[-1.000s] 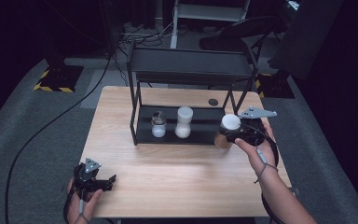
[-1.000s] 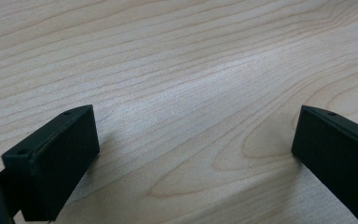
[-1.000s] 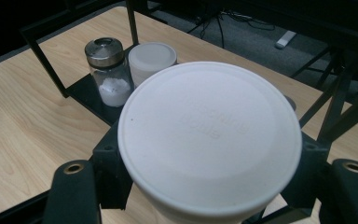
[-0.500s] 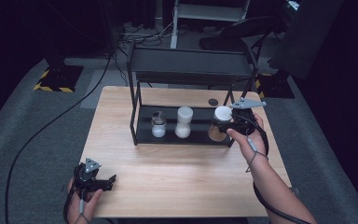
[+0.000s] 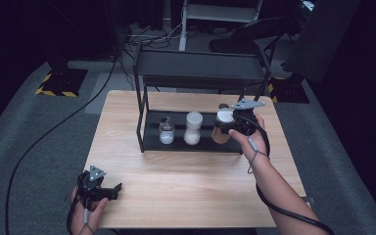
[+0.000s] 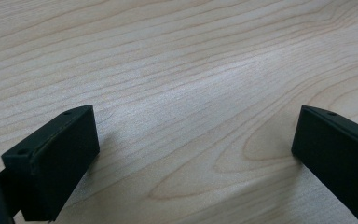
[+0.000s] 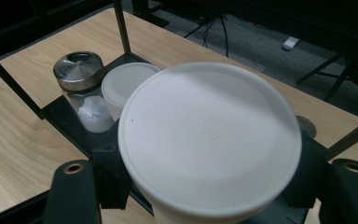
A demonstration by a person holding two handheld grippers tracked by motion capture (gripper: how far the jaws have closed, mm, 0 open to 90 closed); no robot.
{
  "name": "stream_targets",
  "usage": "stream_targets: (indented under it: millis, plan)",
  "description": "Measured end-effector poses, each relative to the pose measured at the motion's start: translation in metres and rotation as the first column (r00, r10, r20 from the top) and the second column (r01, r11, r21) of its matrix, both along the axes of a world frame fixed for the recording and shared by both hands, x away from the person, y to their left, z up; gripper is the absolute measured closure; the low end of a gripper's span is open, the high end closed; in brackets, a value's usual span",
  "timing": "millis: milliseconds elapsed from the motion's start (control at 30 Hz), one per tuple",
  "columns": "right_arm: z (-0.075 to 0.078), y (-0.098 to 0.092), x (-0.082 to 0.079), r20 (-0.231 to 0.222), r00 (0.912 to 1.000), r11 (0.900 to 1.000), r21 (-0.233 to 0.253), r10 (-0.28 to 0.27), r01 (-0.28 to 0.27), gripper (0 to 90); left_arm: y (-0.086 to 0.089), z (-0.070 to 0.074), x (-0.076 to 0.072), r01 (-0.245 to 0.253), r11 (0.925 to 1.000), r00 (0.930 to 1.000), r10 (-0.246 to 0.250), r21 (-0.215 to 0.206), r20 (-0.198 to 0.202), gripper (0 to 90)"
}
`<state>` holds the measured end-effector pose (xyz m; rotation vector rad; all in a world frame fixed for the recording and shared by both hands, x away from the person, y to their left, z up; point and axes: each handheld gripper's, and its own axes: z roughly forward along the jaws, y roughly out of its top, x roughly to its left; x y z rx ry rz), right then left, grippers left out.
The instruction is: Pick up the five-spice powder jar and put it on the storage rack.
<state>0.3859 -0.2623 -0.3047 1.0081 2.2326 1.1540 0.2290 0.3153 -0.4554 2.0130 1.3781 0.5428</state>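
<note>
Right gripper [image 5: 225,123] at the right end of the black rack's [image 5: 200,73] lower shelf, its jaws clamped on either side of a white-lidded container [image 7: 209,140]; the container is held at the shelf's right end, and whether it rests on the shelf or hangs just above it cannot be told. The lid bears faint embossed lettering at its centre, too shallow and blurred to read; the container's body is cut off at the bottom edge of the right gripper view and largely hidden by the lid. On the same shelf, toward its left end, stand a glass jar with a metal lid [image 5: 166,131], partly filled with white contents, and beside it a taller white jar [image 5: 193,128]; neither shows a legible label. A small round object behind the right gripper, near the far right edge of the wooden table [image 5: 186,176], is mostly hidden. Left gripper [image 5: 108,189] at the near left corner of the table, jaws wide apart over bare wood, holding nothing; the hand [image 5: 90,215] grasping it is cut off at the bottom edge of the high view.
</note>
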Motion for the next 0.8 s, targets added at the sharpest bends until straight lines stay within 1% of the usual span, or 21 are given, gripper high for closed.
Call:
stream_targets:
  millis: [100, 233, 367, 533, 700, 800]
  plan:
    - [-0.005, 0.004, 0.006, -0.01, 1.0, 1.0, -0.001, 0.001, -0.001, 33.3, 0.0, 0.0, 0.0, -0.001, 1.0, 1.0, 0.001, 0.0, -0.001, 0.1]
    - [-0.014, 0.008, 0.012, -0.009, 1.0, 1.0, -0.008, 0.003, -0.003, 33.3, 0.0, 0.0, 0.0, -0.001, 1.0, 1.0, 0.001, 0.0, 0.0, 0.1]
    - [-0.02, 0.014, 0.018, -0.012, 0.9999, 1.0, -0.026, 0.009, -0.009, 33.3, 0.0, 0.0, 0.0, -0.002, 1.0, 1.0, 0.002, 0.0, 0.0, 0.1]
    - [-0.027, 0.019, 0.026, -0.031, 0.9995, 1.0, -0.026, -0.005, 0.004, 33.3, 0.0, 0.0, 0.0, -0.002, 1.0, 1.0, 0.002, 0.0, -0.001, 0.1]
    - [-0.034, 0.021, 0.031, -0.043, 0.9991, 1.0, -0.026, -0.007, 0.006, 33.2, 0.0, 0.0, 0.0, -0.002, 1.0, 1.0, 0.002, 0.0, 0.0, 0.1]
    - [-0.038, 0.023, 0.034, -0.049, 0.9988, 0.999, -0.037, -0.006, 0.004, 33.2, 0.0, 0.0, 0.0, -0.001, 1.0, 1.0, 0.001, 0.001, -0.001, 0.1]
